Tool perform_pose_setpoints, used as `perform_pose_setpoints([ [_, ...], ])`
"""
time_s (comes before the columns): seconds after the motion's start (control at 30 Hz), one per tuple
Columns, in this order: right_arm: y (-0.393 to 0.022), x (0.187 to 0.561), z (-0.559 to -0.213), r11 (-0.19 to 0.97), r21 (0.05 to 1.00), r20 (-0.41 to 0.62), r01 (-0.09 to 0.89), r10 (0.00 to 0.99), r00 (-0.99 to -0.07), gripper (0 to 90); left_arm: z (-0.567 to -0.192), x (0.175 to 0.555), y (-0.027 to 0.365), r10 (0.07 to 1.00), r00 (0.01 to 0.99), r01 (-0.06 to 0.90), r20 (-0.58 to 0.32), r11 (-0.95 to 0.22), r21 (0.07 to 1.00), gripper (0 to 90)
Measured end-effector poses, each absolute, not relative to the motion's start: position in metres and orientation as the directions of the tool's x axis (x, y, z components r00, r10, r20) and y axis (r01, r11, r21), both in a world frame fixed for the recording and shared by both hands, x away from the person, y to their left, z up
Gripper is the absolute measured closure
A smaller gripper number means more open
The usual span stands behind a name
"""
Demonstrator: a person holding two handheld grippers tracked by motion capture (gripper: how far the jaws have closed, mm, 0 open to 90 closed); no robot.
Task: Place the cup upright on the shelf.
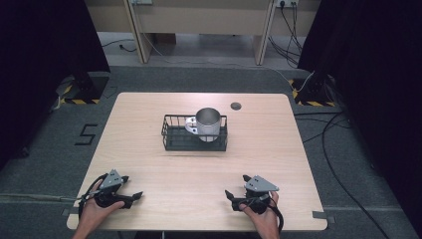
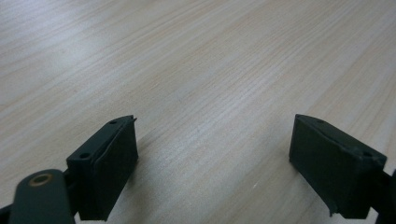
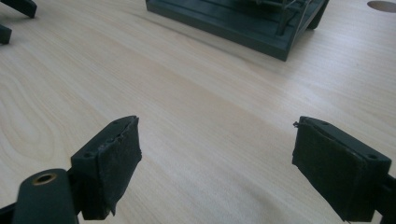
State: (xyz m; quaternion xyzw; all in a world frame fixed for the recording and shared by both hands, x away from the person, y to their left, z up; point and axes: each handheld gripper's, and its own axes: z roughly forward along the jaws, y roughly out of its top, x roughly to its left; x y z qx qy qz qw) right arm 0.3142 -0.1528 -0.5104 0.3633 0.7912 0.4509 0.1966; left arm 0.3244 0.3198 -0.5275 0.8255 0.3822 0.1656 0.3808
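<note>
A black wire basket [image 1: 171, 140] stands in the middle of the wooden table [image 1: 149, 114]. Inside it sits a shiny metal cup [image 1: 208, 123], upright, with a flat metal piece [image 1: 191, 124] at its left. My left gripper [image 1: 133, 186] rests near the front left edge, held by a hand, with its jaws apart and nothing between them [image 2: 214, 140]. My right gripper [image 1: 236, 184] lies near the front right, also open over bare wood [image 3: 217, 140]. The right gripper view shows the basket's base [image 3: 224, 23] ahead of it.
A small dark round grommet [image 1: 236, 105] is set in the table behind the basket, also seen at the top right of the right gripper view [image 3: 383, 5]. Bare wood lies between the grippers and the basket. Cables run over the grey floor to the right.
</note>
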Motion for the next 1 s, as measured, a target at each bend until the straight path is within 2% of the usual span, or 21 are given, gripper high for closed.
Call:
perform_pose_setpoints([
  [0.3,-0.152,0.309,-0.518,0.373,0.821,0.001,0.432,0.756,-0.654,15.4,-0.527,0.324,0.320,0.757,0.653,0.505,-0.018,-0.418,0.755,14.5],
  [0.63,-0.148,0.308,-0.521,0.473,0.733,-0.048,0.489,0.753,-0.656,14.8,-0.528,0.324,0.320,0.757,0.653,0.505,-0.018,-0.418,0.755,14.5],
  [0.77,-0.150,0.309,-0.522,0.453,0.725,-0.012,0.518,0.761,-0.649,14.2,-0.527,0.324,0.320,0.757,0.653,0.505,-0.018,-0.418,0.755,14.5],
  [1.0,-0.151,0.309,-0.522,0.454,0.723,-0.010,0.521,0.761,-0.649,13.4,-0.528,0.324,0.320,0.757,0.653,0.505,-0.018,-0.418,0.755,14.5],
])
